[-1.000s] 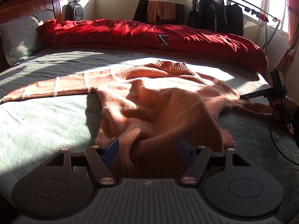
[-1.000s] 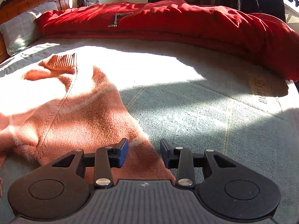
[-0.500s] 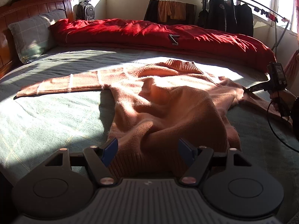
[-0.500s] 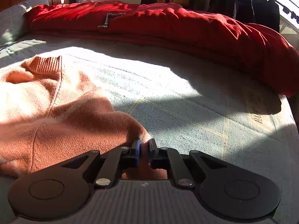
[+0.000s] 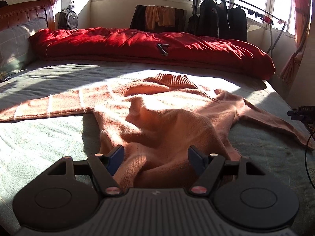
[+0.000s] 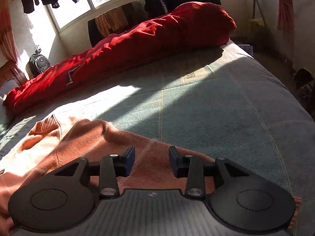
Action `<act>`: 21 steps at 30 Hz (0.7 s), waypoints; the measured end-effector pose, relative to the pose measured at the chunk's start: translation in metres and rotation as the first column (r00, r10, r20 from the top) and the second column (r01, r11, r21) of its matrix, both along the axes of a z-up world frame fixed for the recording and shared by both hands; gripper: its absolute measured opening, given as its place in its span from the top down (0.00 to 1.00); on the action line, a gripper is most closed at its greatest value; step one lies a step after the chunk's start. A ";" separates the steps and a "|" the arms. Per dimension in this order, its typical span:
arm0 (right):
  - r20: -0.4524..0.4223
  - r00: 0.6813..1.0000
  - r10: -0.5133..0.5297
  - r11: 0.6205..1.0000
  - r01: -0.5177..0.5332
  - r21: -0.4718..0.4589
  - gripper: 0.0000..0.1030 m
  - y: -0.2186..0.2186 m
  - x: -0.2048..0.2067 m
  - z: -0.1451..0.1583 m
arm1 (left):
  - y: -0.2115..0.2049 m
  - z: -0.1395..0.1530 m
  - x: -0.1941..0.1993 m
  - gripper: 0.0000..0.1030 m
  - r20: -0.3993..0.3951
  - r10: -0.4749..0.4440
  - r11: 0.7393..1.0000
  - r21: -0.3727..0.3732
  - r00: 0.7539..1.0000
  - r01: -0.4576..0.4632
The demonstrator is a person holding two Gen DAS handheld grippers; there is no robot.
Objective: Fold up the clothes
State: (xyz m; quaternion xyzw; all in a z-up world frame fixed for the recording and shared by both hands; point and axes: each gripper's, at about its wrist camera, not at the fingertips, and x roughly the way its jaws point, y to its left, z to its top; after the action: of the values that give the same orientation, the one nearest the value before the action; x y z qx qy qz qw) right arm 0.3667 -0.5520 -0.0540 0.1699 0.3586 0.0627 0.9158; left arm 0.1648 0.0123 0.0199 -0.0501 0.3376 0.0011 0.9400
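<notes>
Orange sweater (image 5: 157, 118) lies spread on the bed (image 5: 49, 137); left gripper (image 5: 155, 157) fingers apart, right gripper (image 6: 151, 160) fingers opening, empty.

The bed (image 5: 49, 143) is covered by a grey-green sheet with thin pale lines crossing it, lit in broad patches of sun and shaded elsewhere, and a wooden headboard (image 5: 25, 12) stands at its left end in the left wrist view. An orange knitted sweater (image 5: 163, 116) lies spread on the sheet with its ribbed collar toward the far side, one sleeve stretched out flat to the left, the other reaching to the right, and its body rumpled. Along the far edge lies a long red quilt (image 5: 137, 43) with a small metal piece (image 5: 163, 49) on top, and a grey checked pillow (image 5: 13, 45) rests against the headboard.
</notes>
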 end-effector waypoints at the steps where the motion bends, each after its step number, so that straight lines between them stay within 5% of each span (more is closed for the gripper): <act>1: -0.015 0.999 -0.041 0.998 0.042 0.046 0.57 -0.010 -0.015 -0.004 | 0.001 -0.001 0.006 0.30 0.004 -0.014 1.000 -0.011 1.000 0.014; 5: -0.091 0.980 -0.176 0.959 0.192 0.208 0.51 -0.037 -0.065 -0.029 | 0.002 -0.005 0.024 0.30 0.014 -0.080 0.995 -0.052 0.997 0.081; 8: -0.141 0.956 -0.256 0.885 0.290 0.363 0.50 -0.049 -0.081 -0.057 | 0.000 -0.007 0.031 0.30 0.015 -0.134 0.988 -0.073 0.991 0.134; 12: -0.201 0.891 -0.408 0.687 0.444 0.574 0.51 -0.060 -0.088 -0.091 | 0.005 -0.005 0.027 0.30 0.028 -0.184 0.980 -0.075 0.983 0.185; 18: -0.221 0.798 -0.561 0.628 0.584 0.515 0.50 -0.049 -0.117 -0.078 | 0.043 -0.005 0.019 0.27 0.036 -0.109 0.990 -0.090 0.993 0.112; 21: -0.254 0.756 -0.603 0.550 0.625 0.554 0.50 -0.060 -0.121 -0.093 | 0.056 -0.012 0.025 0.27 0.003 -0.066 0.993 -0.103 0.998 0.066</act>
State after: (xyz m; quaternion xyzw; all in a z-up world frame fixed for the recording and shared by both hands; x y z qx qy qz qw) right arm 0.2455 -0.6119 -0.1469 0.5698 0.2517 -0.1517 0.7674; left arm 0.1898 0.0687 0.0079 -0.0872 0.3390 -0.0472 0.9356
